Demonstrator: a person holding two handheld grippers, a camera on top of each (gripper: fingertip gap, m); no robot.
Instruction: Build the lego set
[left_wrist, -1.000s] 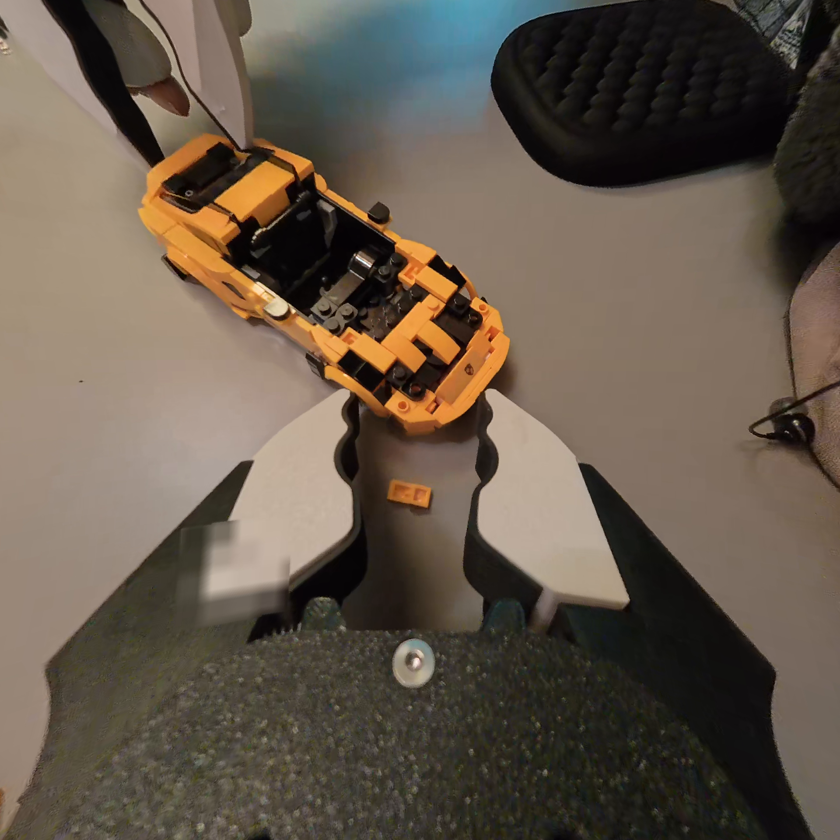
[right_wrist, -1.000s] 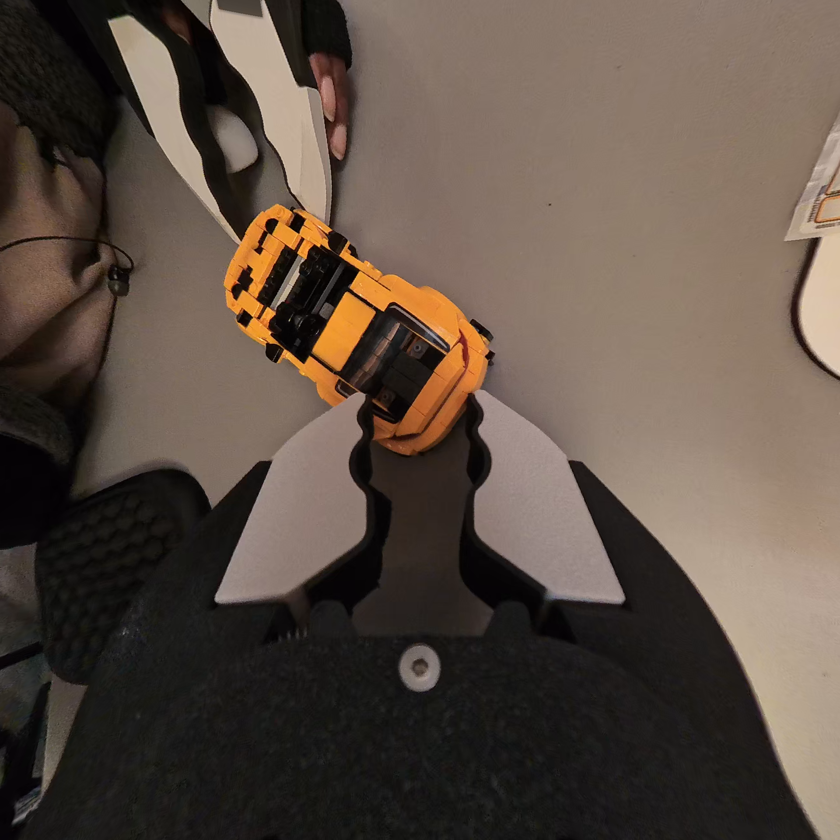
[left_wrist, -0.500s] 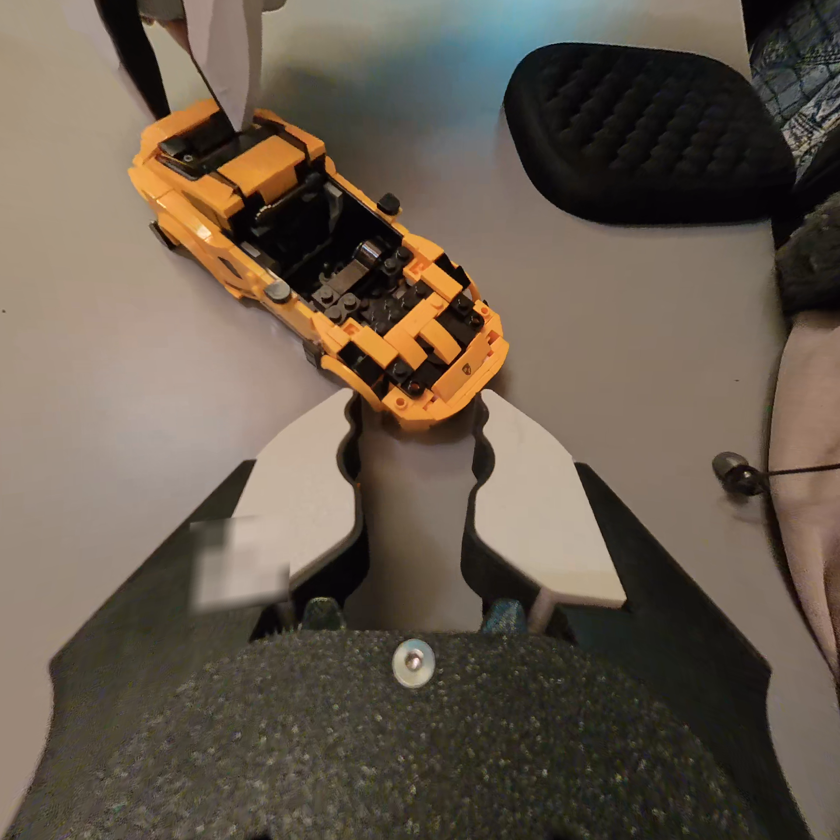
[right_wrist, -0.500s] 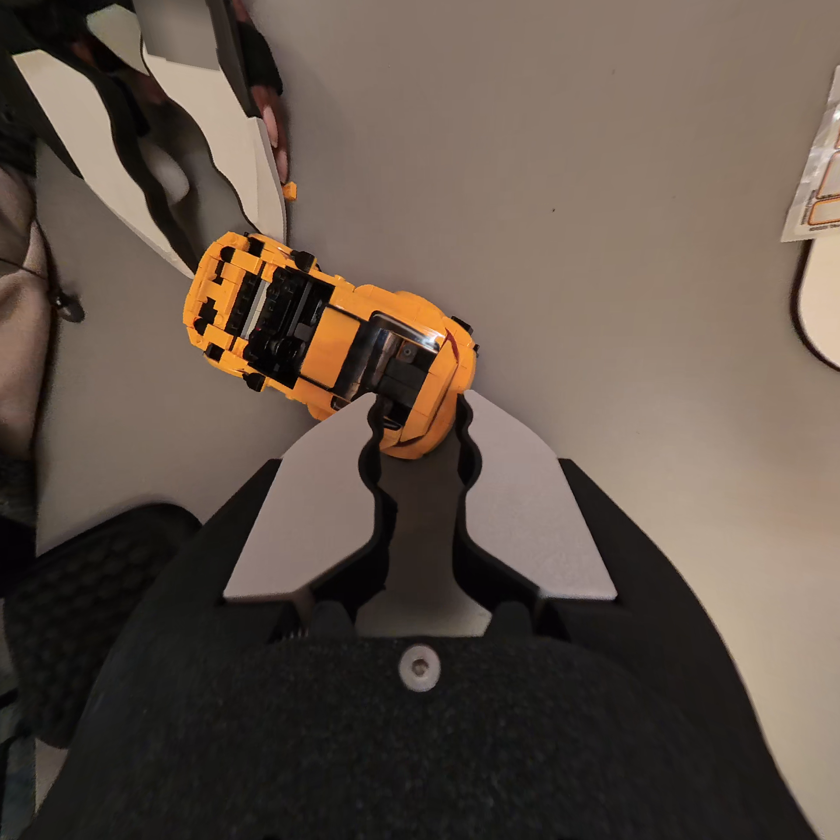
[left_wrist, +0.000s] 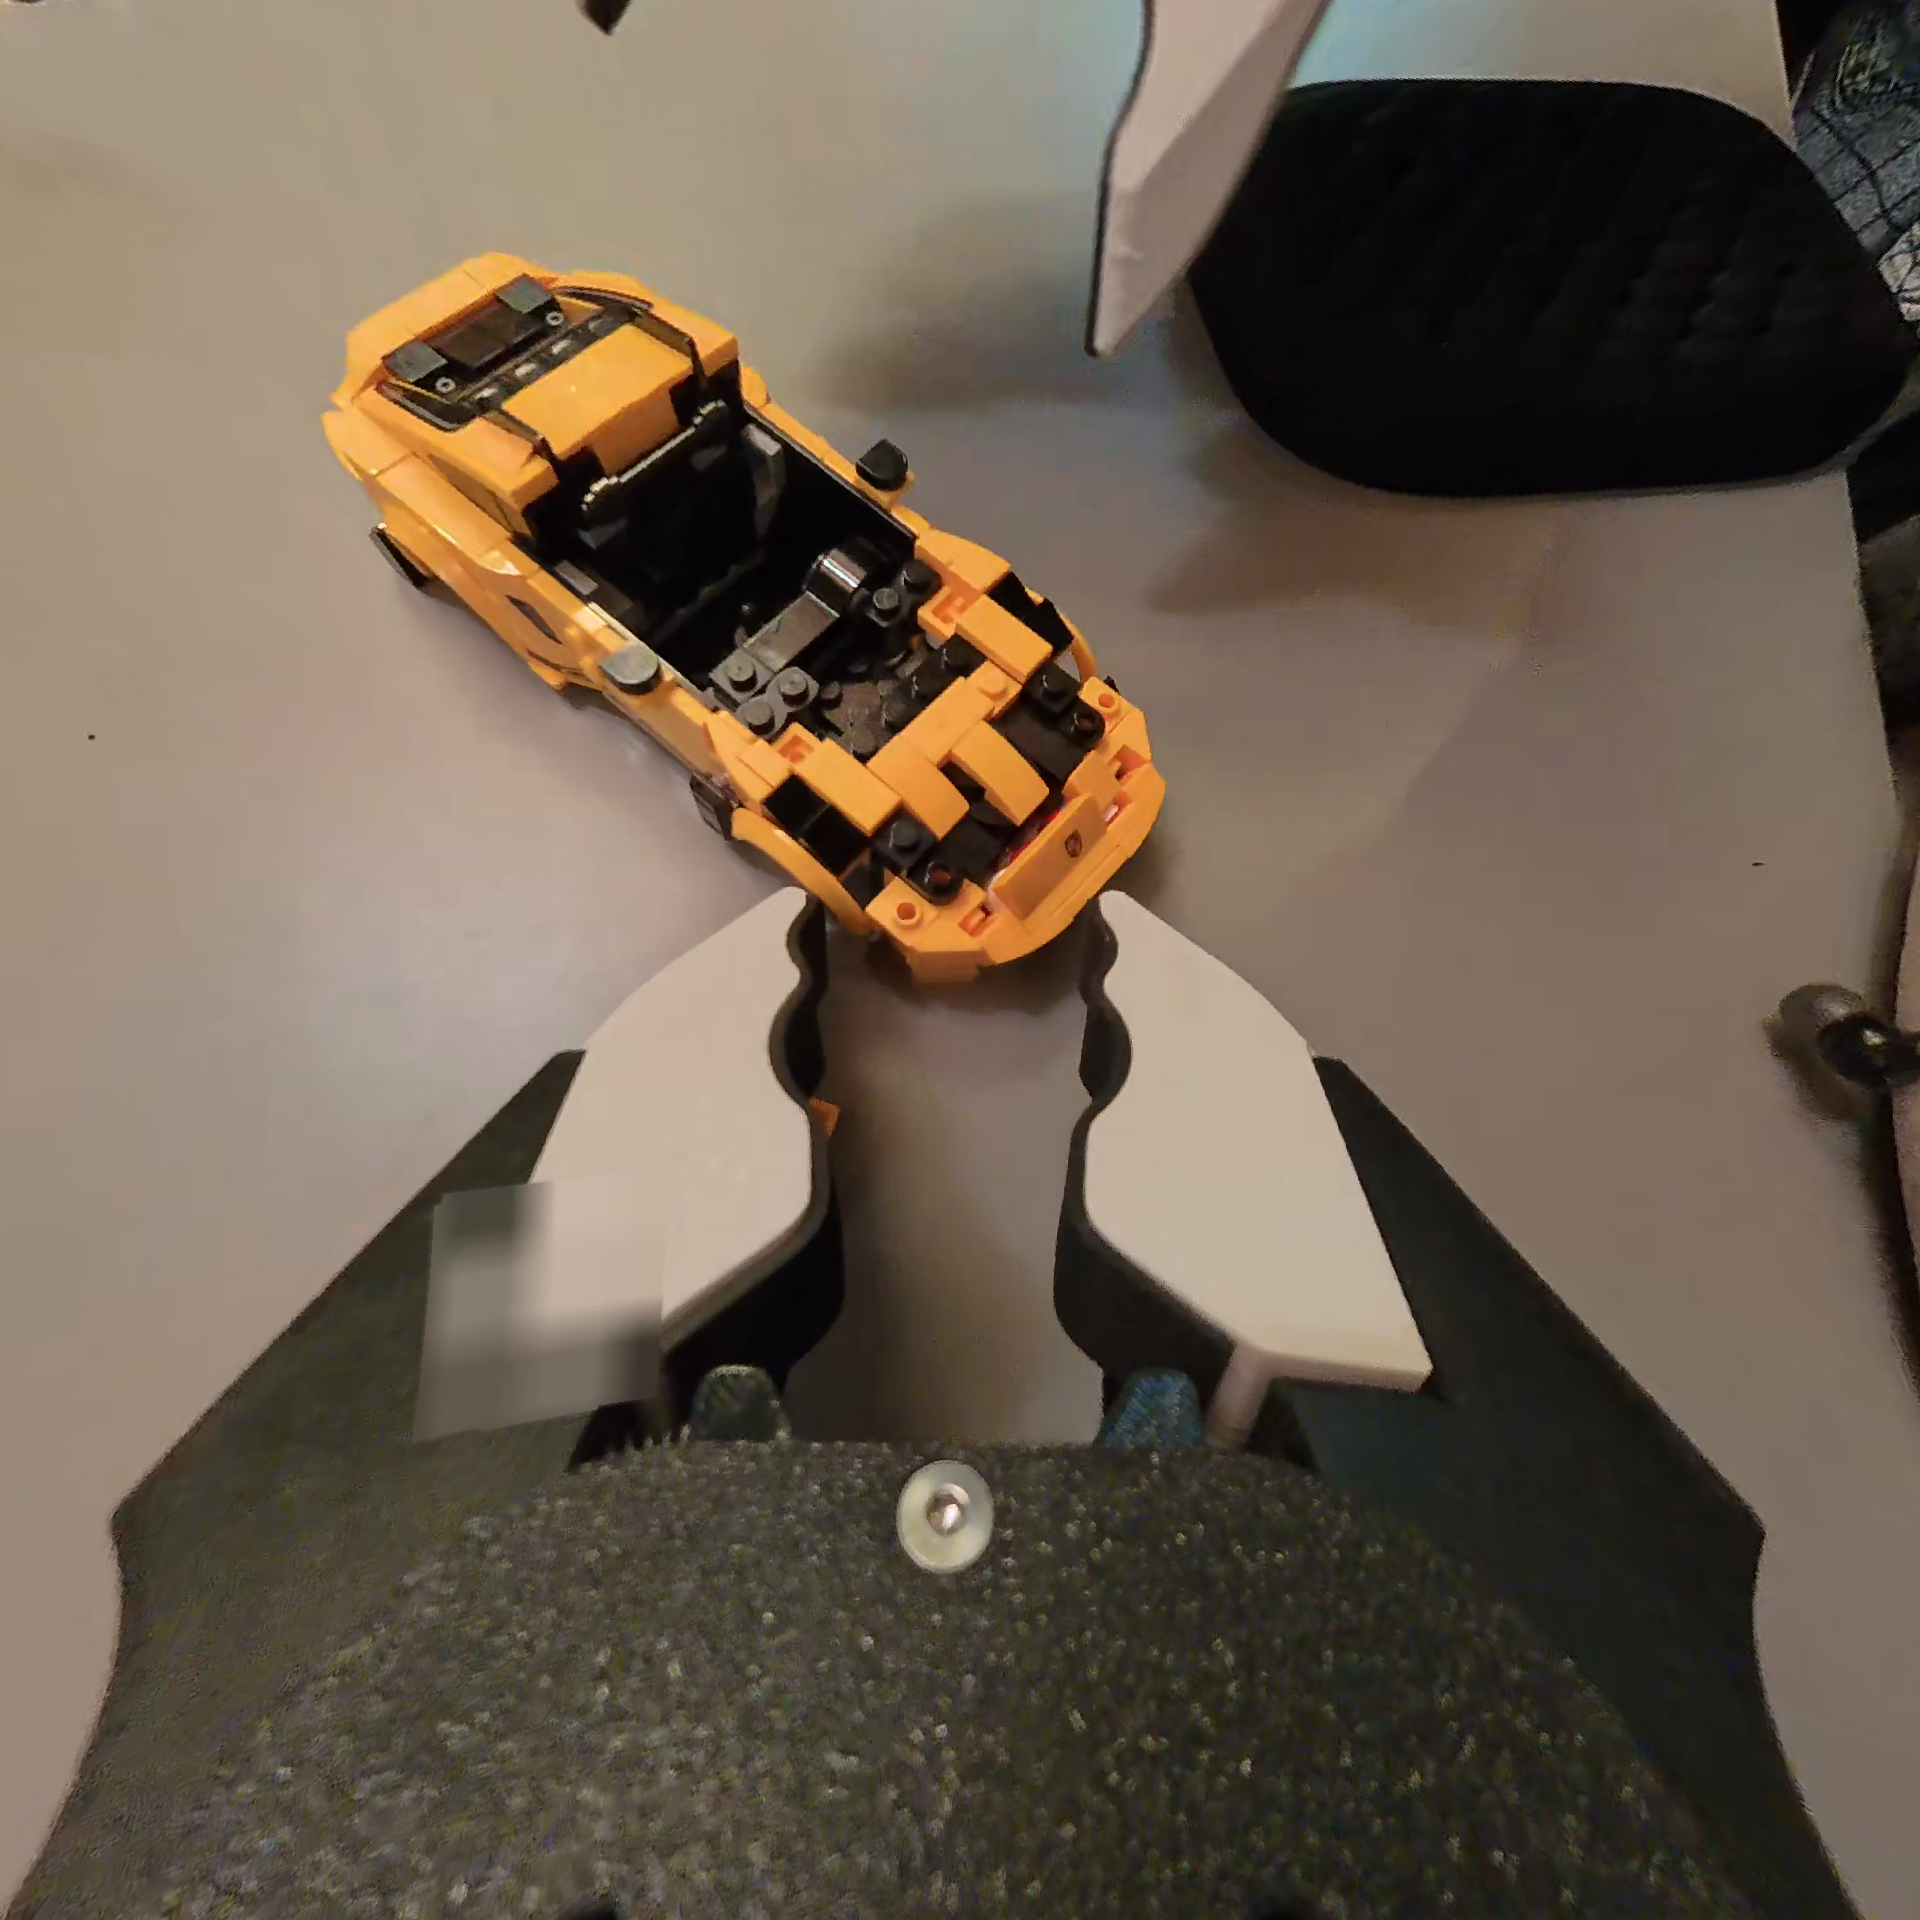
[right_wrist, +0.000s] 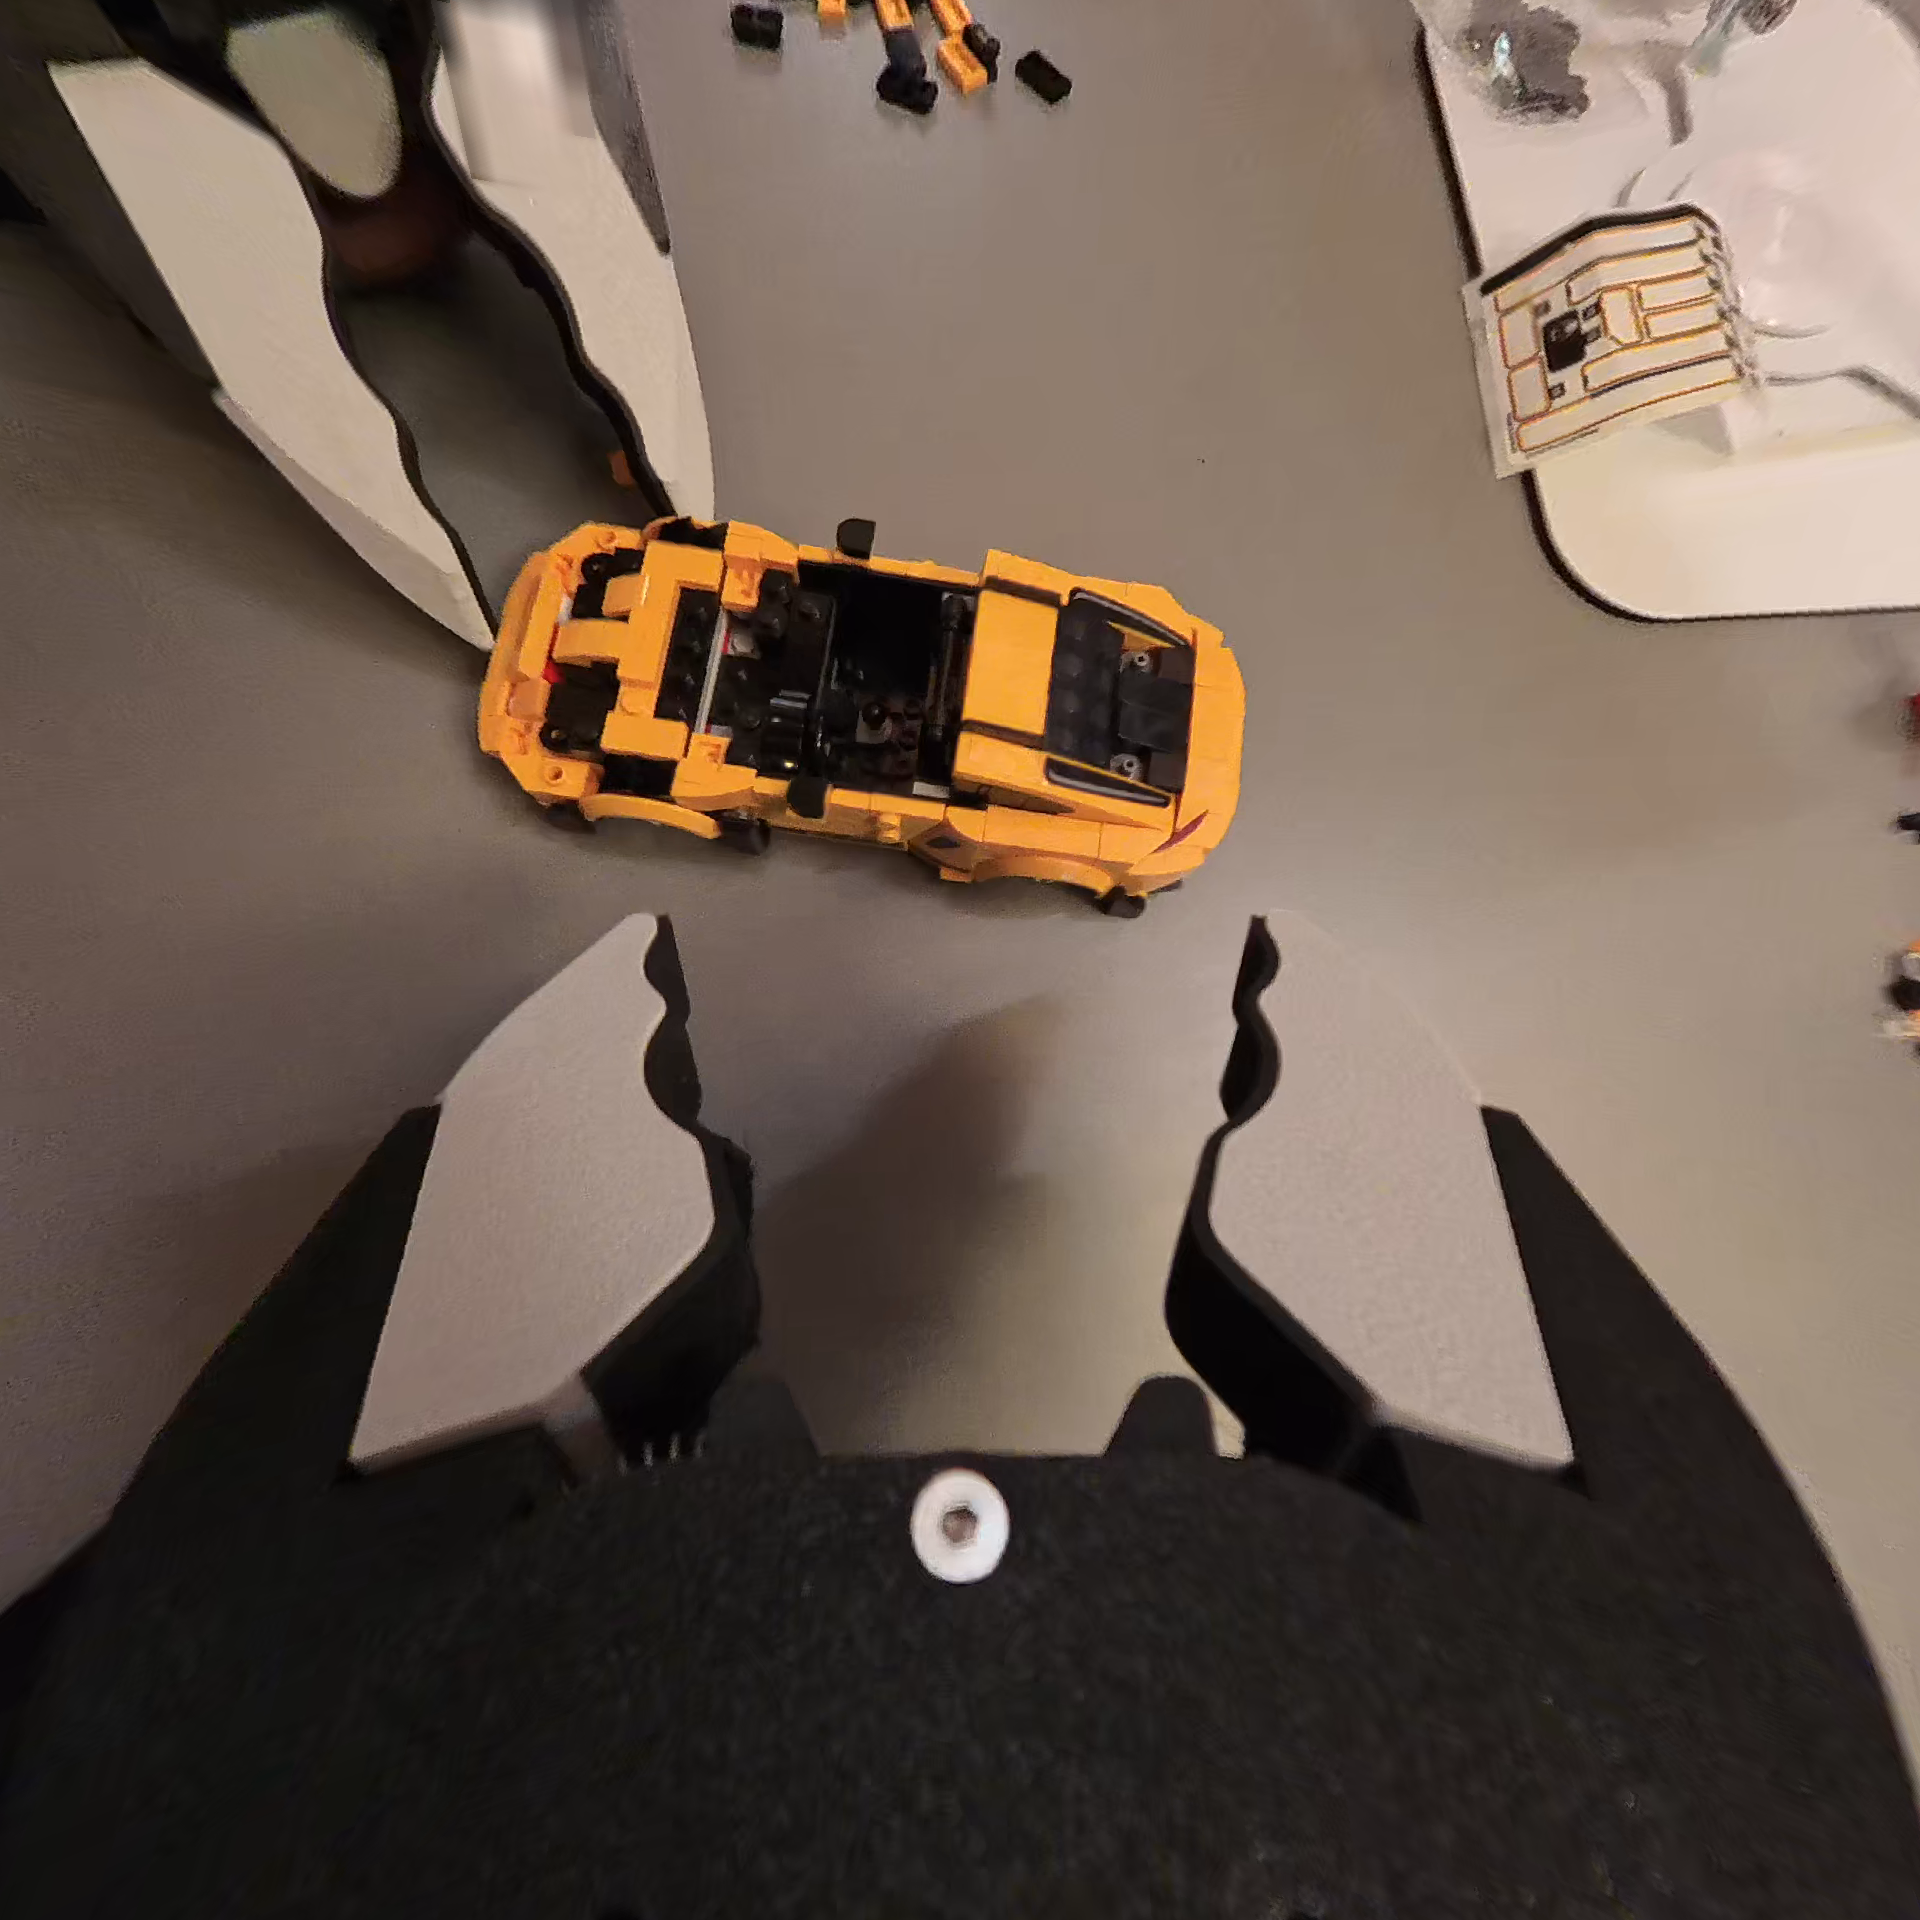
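so the orange lego car was sitting on the grey table, roof off, black interior and studs showing. Everything below is relative to the car

left gripper was at one end of the car, w/ that end tucked between its two white fingertips. fingers looked closed onto that end, tips right up against both sides of it. in the right wrist view you could see the same gripper meeting the car's left end, one tip at each corner. a tiny orange piece peeked out by the left finger, just behind that end of the car, mostly hidden so can't say much abt it

right gripper was off the car, hovering just beside its long side w/ fingers spread wide and nothing between them. gap was clearly wider than the left's. from the left wrist view only one white finger of it showed, up past the far side of the car and apart from it

other stuff: a black padded cushion thing well beyond the car in the left view. in the right view, a little cluster of loose black + orange bricks lay well past the car's far side, and a sticker sheet sat on a white tray w/ clear plastic bags, off toward the car's other end. a few more small bits at the frame edge, too blurry to ID
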